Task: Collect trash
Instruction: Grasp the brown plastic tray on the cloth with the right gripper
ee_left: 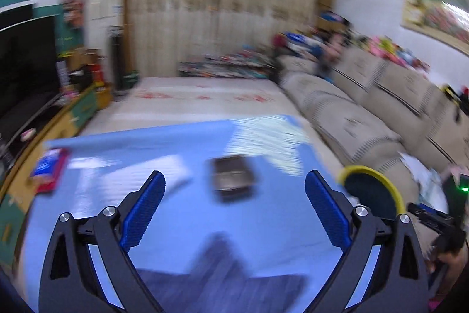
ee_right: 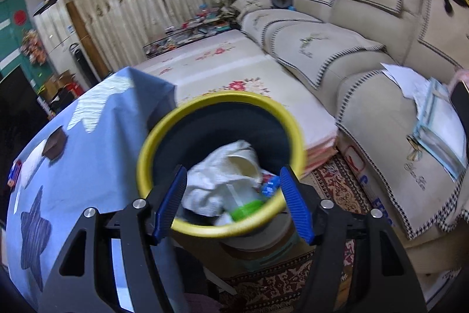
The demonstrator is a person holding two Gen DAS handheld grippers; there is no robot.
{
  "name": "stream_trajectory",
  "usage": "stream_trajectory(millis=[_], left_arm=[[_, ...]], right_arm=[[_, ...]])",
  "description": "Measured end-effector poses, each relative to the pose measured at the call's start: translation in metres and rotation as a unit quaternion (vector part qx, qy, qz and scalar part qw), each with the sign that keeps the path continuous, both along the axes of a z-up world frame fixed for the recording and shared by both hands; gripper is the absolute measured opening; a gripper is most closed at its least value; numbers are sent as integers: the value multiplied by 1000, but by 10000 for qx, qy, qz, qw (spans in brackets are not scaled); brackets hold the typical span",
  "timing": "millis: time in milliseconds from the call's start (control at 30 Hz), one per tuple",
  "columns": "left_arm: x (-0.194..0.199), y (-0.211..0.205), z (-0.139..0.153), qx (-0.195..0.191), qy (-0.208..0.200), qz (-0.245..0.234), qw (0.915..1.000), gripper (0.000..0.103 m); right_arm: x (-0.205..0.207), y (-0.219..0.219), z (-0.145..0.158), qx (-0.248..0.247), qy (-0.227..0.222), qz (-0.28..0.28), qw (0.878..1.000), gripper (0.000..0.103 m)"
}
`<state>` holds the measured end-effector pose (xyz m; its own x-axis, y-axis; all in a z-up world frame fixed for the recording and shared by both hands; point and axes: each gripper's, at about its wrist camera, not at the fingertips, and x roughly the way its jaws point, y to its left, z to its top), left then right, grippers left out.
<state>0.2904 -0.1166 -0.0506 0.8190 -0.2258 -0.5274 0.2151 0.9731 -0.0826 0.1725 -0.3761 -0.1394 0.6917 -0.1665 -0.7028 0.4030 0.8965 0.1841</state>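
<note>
The bin (ee_right: pixel 219 163) sits at centre-bottom of the right wrist view: a round, dark-walled container with a smooth yellow rim, holding crumpled white paper (ee_right: pixel 222 175), a bright green cap (ee_right: pixel 244 209) and a blue scrap (ee_right: pixel 271 187). The right gripper (ee_right: pixel 233 201) frames it with ribbed blue pads on black linkage arms; the left pad overlaps the rim, the right pad lies just beside it, and whether they press on the bin cannot be told. The left wrist view, heavily blurred, shows only an arc of that bin (ee_left: pixel 372 189) at lower right. There the left gripper (ee_left: pixel 234 210) stands wide with nothing between its ribbed blue pads, over a blue tablecloth (ee_left: pixel 181 213) with a darker woven star patch. Only this view shows clearly a flat dark rectangular packet (ee_left: pixel 233 178) on the cloth at centre, and a red-and-blue packet (ee_left: pixel 48 170) near the cloth's left edge; the right view catches them small at far left. The right view alone shows the bin's contents, a patterned red rug (ee_right: pixel 337 189) beneath, and papers (ee_right: pixel 410 81) lying on the beige sofa (ee_right: pixel 366 55) with its checked piping. Both views show pleated cream curtains (ee_left: pixel 219 5) behind and a white floral mat (ee_right: pixel 234 69) on the floor.
</note>
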Motion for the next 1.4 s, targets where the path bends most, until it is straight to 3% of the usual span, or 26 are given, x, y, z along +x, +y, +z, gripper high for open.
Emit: stream_trajectory(millis=[167, 333, 433, 600, 767, 900, 1133, 1400], left_arm=[[-9, 81, -11, 148, -282, 765, 9966, 97], [-3, 134, -36, 54, -187, 1096, 9938, 97], [1, 151, -47, -94, -120, 1219, 9924, 97], [4, 144, -58, -170, -34, 1197, 9927, 97], [1, 129, -61, -35, -42, 1093, 9940, 97], [1, 126, -61, -52, -3, 1061, 9943, 97], [5, 128, -65, -133, 107, 1080, 9940, 97], [8, 120, -71, -48, 182, 1001, 9948, 97]], right_arm=[[36, 57, 22, -231, -43, 606, 9979, 68], [76, 125, 47, -439, -141, 1337, 9899, 70], [103, 166, 57, -503, -239, 1796, 9822, 76], [155, 224, 55, -470, -262, 2390, 9695, 87], [205, 258, 35, -373, 182, 2725, 9613, 87], [230, 272, 17, -607, 450, 2663, 9609, 87], [247, 281, -11, -568, 727, 2651, 9598, 87], [251, 288, -20, -795, 775, 2615, 9588, 85]])
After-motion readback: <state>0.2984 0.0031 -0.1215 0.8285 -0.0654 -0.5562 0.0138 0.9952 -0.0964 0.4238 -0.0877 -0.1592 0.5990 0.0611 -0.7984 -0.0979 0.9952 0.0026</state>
